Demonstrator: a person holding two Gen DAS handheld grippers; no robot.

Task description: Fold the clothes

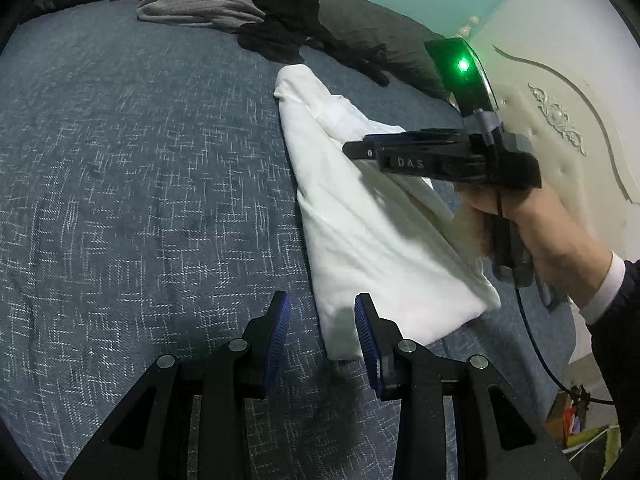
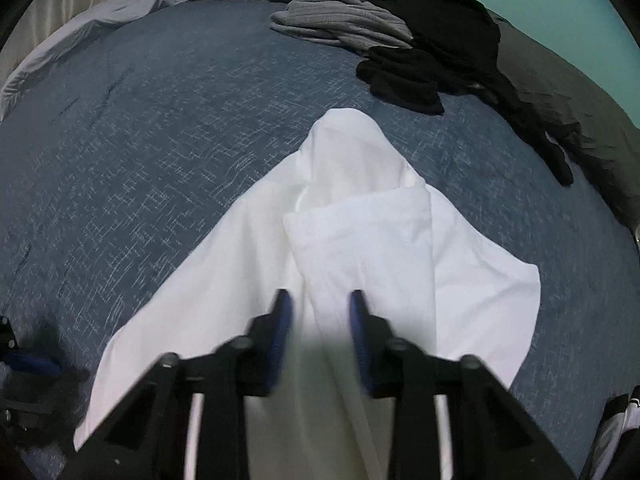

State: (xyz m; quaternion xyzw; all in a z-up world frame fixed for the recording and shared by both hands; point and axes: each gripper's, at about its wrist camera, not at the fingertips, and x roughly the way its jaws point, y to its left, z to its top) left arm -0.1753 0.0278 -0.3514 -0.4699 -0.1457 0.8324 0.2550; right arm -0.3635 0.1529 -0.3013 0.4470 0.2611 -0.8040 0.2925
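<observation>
On the blue bedspread [image 1: 120, 160], our right gripper [image 2: 320, 320] straddles a fold of the one white shirt [image 2: 360, 232], jaws narrowed but pads not visibly pinching; our left gripper [image 1: 322, 320] hangs part-open, empty. Cloth may slip. One grey garment [image 2: 340, 20], one black heap [image 2: 432, 48] wait.

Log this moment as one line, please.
left gripper: open, at white garment corner | right gripper: over its middle, grip unclear | stage: mid-fold

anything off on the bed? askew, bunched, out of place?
The white garment lies skewed, a loose fold bunched along its middle and one flap splayed sideways. Behind it, grey clothes and black clothes sit crumpled in a heap, still unfolded. Nothing looks damaged.
</observation>
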